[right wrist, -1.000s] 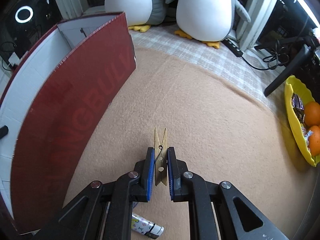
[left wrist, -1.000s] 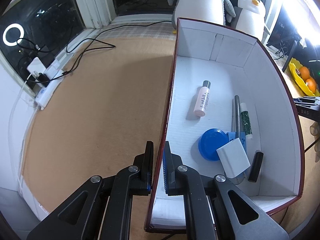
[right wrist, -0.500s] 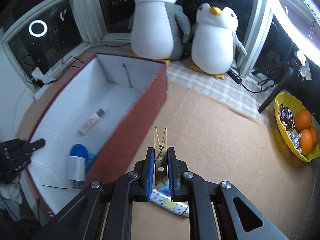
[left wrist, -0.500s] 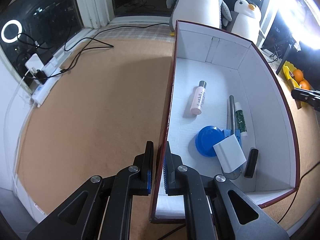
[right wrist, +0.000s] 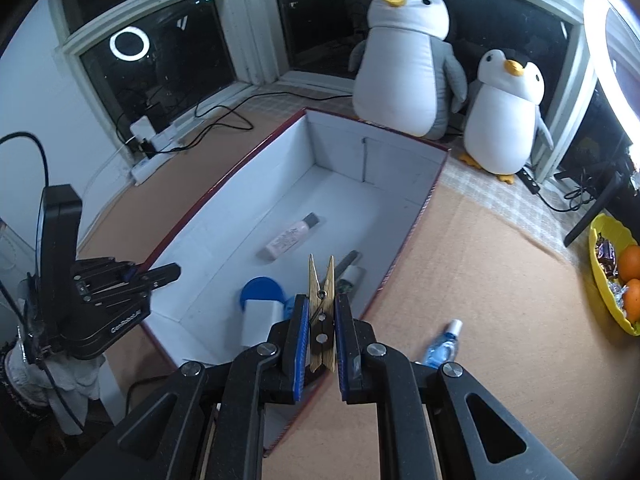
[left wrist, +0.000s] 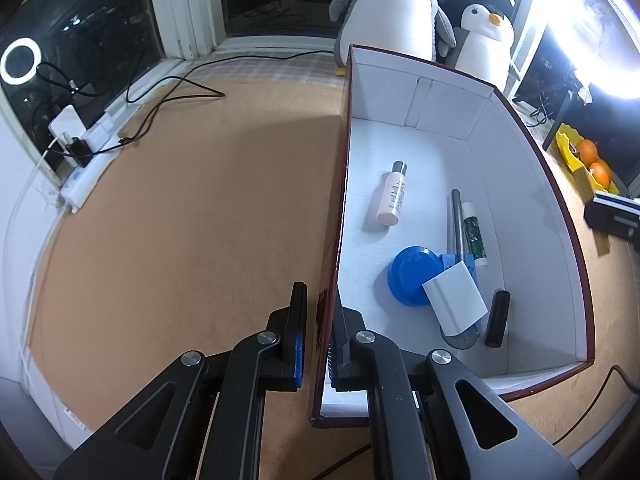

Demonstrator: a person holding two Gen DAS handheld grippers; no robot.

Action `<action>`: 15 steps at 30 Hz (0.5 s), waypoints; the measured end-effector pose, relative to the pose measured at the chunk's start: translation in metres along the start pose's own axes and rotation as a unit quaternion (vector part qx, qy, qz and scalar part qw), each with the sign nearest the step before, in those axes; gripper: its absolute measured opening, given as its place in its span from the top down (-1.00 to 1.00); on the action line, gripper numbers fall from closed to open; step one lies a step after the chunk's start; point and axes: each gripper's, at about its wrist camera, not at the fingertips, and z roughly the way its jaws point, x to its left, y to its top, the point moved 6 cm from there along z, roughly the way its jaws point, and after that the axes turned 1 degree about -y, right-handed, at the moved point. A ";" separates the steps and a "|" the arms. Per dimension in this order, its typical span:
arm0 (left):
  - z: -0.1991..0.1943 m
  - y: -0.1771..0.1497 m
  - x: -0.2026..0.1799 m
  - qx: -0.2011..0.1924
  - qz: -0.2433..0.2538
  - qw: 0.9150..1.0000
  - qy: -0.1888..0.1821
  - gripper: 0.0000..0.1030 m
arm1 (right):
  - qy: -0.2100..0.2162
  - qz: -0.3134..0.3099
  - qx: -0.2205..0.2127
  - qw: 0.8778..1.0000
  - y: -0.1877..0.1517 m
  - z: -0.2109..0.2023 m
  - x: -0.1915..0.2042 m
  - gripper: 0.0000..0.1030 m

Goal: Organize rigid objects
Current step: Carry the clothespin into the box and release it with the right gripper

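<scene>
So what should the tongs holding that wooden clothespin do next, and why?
Probably lower a little and then open. The right tongs grip the clothespin above the near end of the box, over the items already inside, while the left tongs pinch the box wall to steady it.

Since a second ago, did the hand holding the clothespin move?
Yes. The right gripper, shut on the clothespin, rose and swung left, from the mat beside the box's red wall to above the open box.
</scene>
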 end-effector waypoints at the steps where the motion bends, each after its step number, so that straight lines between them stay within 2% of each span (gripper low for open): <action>1: 0.000 0.000 0.000 0.000 0.000 1.000 -0.001 0.88 | 0.001 -0.001 0.001 1.000 -0.002 0.001 0.003 0.78; 15: -0.003 -0.003 -0.002 -0.005 0.004 1.000 -0.008 0.92 | 0.008 -0.010 0.011 1.000 -0.011 0.007 0.026 0.78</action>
